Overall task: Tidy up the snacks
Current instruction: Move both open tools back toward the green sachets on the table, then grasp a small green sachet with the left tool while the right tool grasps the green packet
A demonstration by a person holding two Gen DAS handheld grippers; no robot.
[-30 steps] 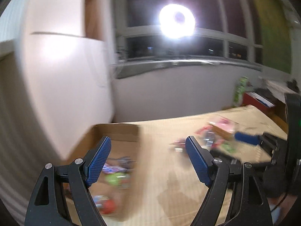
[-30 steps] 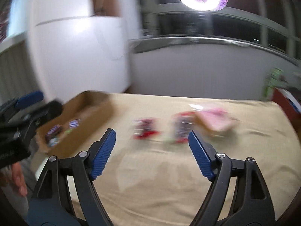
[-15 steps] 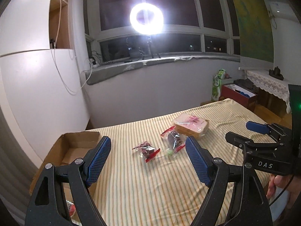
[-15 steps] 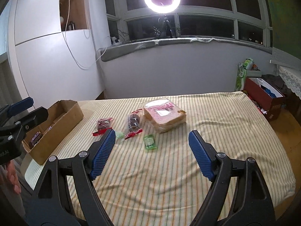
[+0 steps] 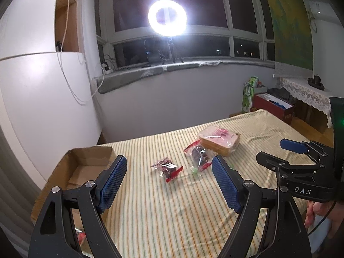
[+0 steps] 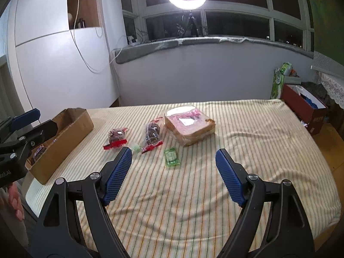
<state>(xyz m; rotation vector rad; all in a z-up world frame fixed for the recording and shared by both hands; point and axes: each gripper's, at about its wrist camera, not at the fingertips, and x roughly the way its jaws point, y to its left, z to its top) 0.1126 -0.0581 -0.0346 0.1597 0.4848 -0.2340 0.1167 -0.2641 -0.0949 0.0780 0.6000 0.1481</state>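
Blue-padded left gripper [image 5: 168,181] and right gripper [image 6: 173,175]: jaws spread wide, holding nothing, above striped cloth [image 6: 247,142]. Bagged bread [image 6: 189,128] mid-cloth; two red-edged snack packets [image 6: 116,138] [image 6: 153,134] and green packet [image 6: 171,157] just beside. Cardboard box [image 6: 64,137] at left edge, wrapped snacks inside.

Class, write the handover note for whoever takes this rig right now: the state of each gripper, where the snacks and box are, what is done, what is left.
Left gripper: open, empty, above the striped cloth.
Right gripper: open, empty, also hovering.
Cardboard box at the cloth's left edge; a few wrapped snacks already lie inside.
Left on the cloth: bagged bread, two dark red-edged packets, a flat green packet, a small pale green sweet.
To do: move these five into the box.
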